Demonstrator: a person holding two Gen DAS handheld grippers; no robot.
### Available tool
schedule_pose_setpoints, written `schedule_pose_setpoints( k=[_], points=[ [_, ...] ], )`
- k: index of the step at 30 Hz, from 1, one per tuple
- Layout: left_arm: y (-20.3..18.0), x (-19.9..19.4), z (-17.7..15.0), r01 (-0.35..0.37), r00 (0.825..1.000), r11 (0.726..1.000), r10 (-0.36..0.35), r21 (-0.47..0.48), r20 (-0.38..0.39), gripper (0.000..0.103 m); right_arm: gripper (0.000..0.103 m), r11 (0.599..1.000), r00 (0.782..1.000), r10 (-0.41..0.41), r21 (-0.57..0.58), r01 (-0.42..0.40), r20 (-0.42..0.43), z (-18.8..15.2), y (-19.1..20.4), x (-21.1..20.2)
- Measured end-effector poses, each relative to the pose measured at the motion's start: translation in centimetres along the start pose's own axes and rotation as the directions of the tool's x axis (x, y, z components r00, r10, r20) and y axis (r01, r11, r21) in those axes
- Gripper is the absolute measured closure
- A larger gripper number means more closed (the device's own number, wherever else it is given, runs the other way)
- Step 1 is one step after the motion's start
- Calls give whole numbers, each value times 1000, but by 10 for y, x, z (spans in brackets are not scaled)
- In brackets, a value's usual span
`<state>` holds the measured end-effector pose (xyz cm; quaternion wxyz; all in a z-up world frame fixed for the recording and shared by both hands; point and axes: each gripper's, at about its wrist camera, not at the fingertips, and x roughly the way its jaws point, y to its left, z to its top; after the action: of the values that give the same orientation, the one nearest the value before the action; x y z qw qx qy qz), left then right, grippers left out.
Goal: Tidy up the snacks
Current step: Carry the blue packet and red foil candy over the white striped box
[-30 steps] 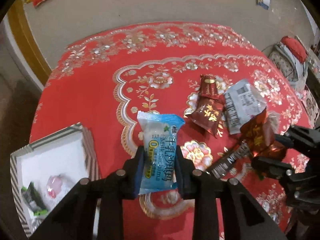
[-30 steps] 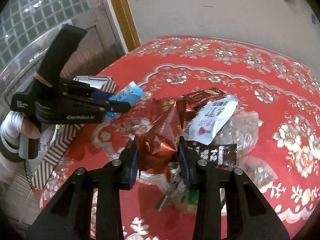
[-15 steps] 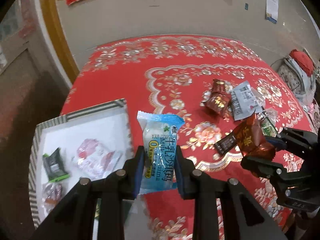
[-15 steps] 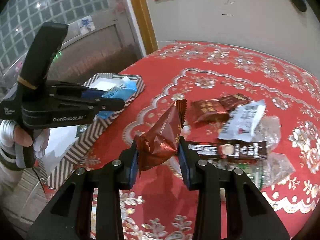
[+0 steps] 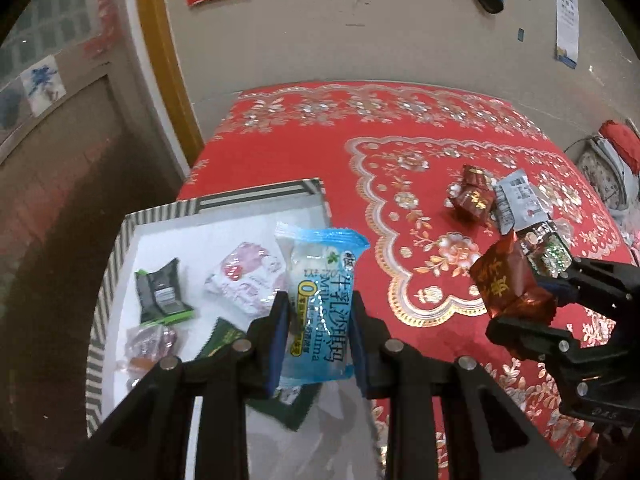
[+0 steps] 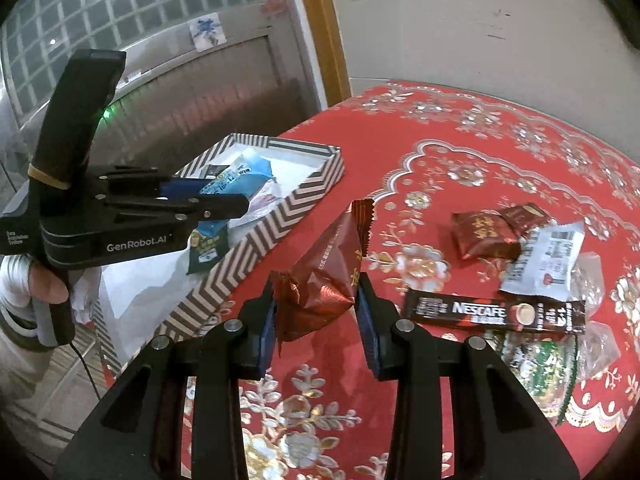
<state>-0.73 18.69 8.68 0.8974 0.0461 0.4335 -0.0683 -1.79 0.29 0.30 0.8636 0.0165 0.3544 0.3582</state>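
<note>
Your left claw (image 5: 318, 334) is clamped on one blue snack packet (image 5: 320, 300), held upright with its long axis pointing away from you, over the near right corner of the striped tray (image 5: 256, 196). Your right claw (image 6: 316, 312) is clamped on one red packet (image 6: 324, 280), tilted, above the red tablecloth (image 6: 460, 152) beside the tray's right edge. About five packets lie in the tray. One coffee stick (image 6: 496, 312) lies among the loose snacks at the cloth's right side.

The tablecloth (image 5: 280, 160) looks like glossy red vinyl with shiny metallic flower print, the blue snack packet (image 5: 320, 304) and dark red packet (image 6: 324, 280) are crinkly shiny film (foil-ish), and the striped tray (image 6: 280, 216) looks like matt cardboard.
</note>
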Motion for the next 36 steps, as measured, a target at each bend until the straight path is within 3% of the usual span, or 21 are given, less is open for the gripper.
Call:
schedule_pose_setpoints(
  k=[22,36],
  points=[
    [76,-9,-29,-73,997,987,72,-143,-8,73,68,993,998,57,-99,-59,-24,32,59,34],
    [95,-2,-38,-80,997,981,78,-178,-23,73,68,988,995,73,-129,-82,-74,44,81,65]
  ],
)
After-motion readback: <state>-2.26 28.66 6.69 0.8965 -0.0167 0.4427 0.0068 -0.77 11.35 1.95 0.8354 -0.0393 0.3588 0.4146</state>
